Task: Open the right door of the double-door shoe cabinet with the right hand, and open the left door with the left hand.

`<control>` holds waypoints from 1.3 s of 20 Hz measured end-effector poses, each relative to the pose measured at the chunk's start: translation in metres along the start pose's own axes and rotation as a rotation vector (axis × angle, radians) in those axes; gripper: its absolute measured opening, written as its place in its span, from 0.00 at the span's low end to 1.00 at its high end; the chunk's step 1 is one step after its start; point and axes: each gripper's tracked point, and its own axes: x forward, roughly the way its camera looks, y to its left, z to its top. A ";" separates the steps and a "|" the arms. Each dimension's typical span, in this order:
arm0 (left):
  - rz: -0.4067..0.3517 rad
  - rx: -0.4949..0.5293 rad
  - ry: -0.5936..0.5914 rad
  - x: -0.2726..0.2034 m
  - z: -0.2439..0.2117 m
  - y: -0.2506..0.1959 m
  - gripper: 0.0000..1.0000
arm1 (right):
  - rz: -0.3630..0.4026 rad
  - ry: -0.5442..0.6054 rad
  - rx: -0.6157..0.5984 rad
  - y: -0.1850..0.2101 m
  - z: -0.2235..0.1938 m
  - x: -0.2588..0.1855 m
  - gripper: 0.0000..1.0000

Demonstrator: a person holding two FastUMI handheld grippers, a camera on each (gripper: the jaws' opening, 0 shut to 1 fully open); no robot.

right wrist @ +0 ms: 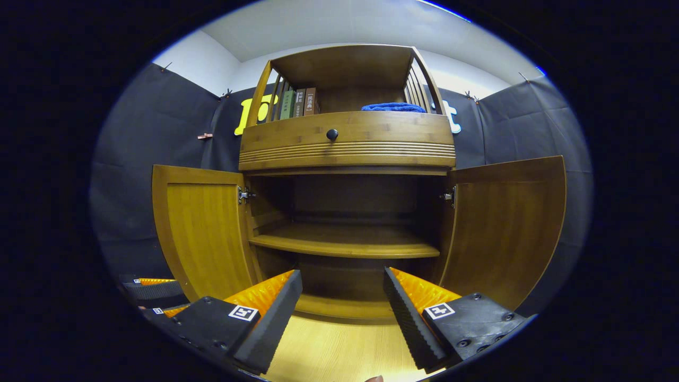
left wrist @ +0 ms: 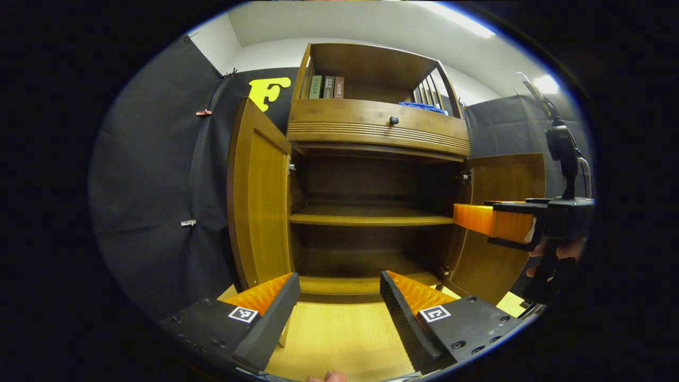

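**Both cabinet doors swung open, tongs empty**

The left tongs [left wrist: 339, 297] stand wide apart, their orange-ribbed black fingers holding nothing, low over the pale wood-grain tabletop [left wrist: 339, 334]. The right tongs [right wrist: 342, 300] are likewise spread wide and empty, facing the cabinet mouth.

Beyond them stands the brown bamboo double-door shoe cabinet [right wrist: 347, 140]. Its left door [right wrist: 204, 228] and right door [right wrist: 506, 228] both hang swung out on their hinges, baring a dark interior with one middle shelf [right wrist: 345, 244]. Judged from this, the task looks essentially done.

What could go wrong: a tong moved sideways could knock a door edge and swing it back toward shut, since neither door is held. In the left gripper view the right tongs sit just in front of the right door's inner face, so a careless pull-away there is the likelier cause.

The left gripper view shows the right tongs from the side, with fingers of a hand [left wrist: 557, 252] on their grip, and the left door nearly edge-on. The right gripper view shows both doors' inner faces broadly, plus part of the left tongs low at its left edge, and a folded blue cloth [right wrist: 393, 107] beside upright books [right wrist: 299, 102] on the top shelf.
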 end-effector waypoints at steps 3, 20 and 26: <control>0.004 -0.007 0.001 -0.001 -0.001 0.002 0.95 | 0.004 -0.004 -0.004 0.001 0.001 0.000 0.96; -0.060 0.099 0.011 0.017 -0.004 -0.022 0.94 | 0.004 -0.012 -0.024 0.004 0.004 0.005 0.98; -0.087 0.088 0.001 0.019 0.007 -0.037 0.95 | -0.014 -0.018 -0.021 0.001 0.006 0.004 0.98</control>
